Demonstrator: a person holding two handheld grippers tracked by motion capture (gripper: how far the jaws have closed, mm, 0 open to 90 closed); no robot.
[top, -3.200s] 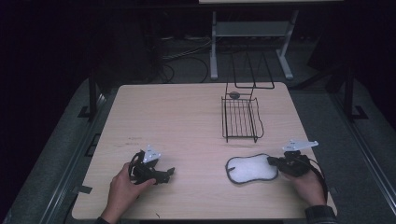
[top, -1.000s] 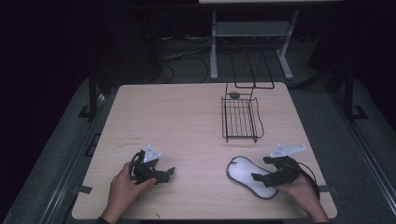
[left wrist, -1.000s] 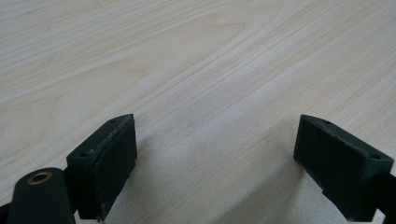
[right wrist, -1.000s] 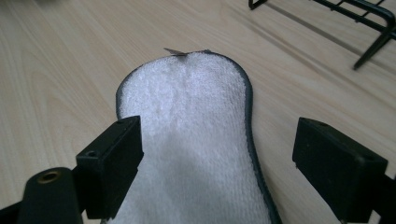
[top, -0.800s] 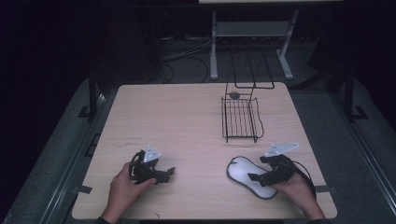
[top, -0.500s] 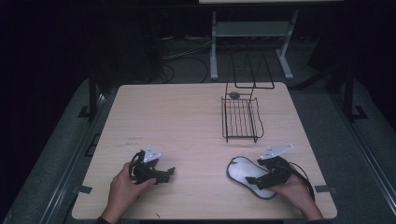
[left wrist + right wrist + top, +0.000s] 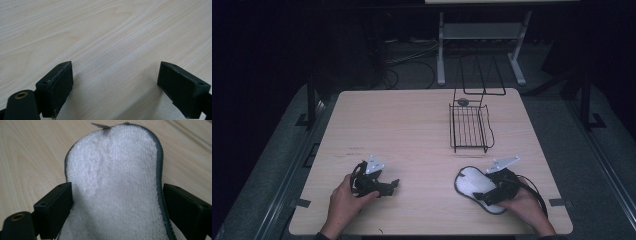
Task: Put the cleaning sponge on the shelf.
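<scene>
Insole [image 7: 476,187], white fleece w/ dark edging, lies flat on desk [image 7: 412,125] at near-right, short of the wire rack [image 7: 469,127].

High view: right claw [image 7: 488,196] sits over the insole's near end, hand [image 7: 524,207] behind it. Compared w/ approx. 3 s ago, the insole has swung from lying crosswise to a diagonal, and the right claw has moved in from its right end to sit on top of it. Left claw [image 7: 387,186] rests on desk at near-left, well apart, same spot as before. Small dark item at rack's far end, too small to identify.

Left gripper view: left claw [image 7: 115,85] spread wide, bare wood between jaws, nothing held.

Right gripper view: right claw [image 7: 117,202] spread, one jaw at each long edge of the insole [image 7: 115,182], straddling its narrow part; not yet clamped.

Assessment: the shift indicates lining-up for a pinch across the width. Pick-up appears imminent, rack the probable destination.
</scene>
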